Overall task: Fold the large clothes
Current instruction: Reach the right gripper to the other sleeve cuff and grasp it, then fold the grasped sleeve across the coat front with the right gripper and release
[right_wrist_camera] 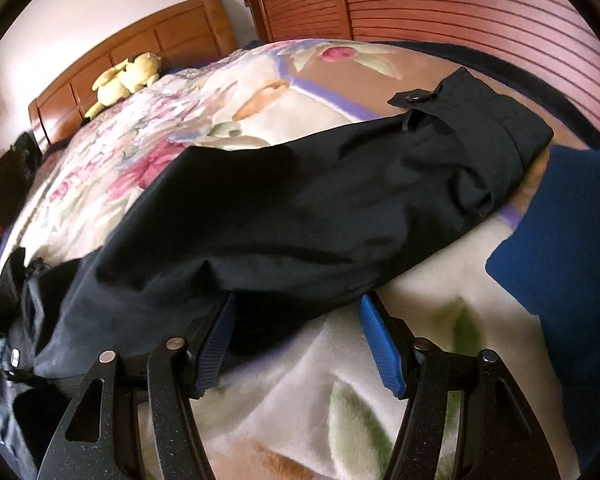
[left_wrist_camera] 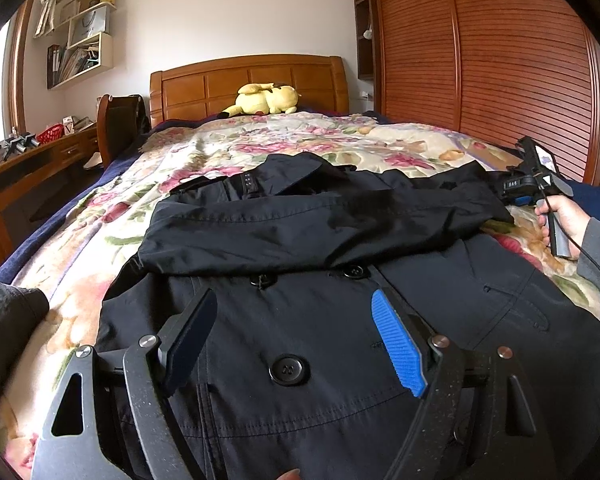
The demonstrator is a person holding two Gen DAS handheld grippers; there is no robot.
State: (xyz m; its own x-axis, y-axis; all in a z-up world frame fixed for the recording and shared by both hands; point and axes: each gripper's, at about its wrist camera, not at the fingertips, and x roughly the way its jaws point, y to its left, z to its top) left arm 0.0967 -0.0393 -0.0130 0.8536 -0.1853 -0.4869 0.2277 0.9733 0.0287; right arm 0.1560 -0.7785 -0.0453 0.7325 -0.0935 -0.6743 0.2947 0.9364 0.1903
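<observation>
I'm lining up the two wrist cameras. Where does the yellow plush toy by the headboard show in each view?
Left wrist view: yellow plush toy lies top centre, against the wooden headboard.
Right wrist view: the toy shows upper left, tilted, small, against the same headboard.
Shared landmark: the black coat's sleeve lying on the floral blanket.
</observation>
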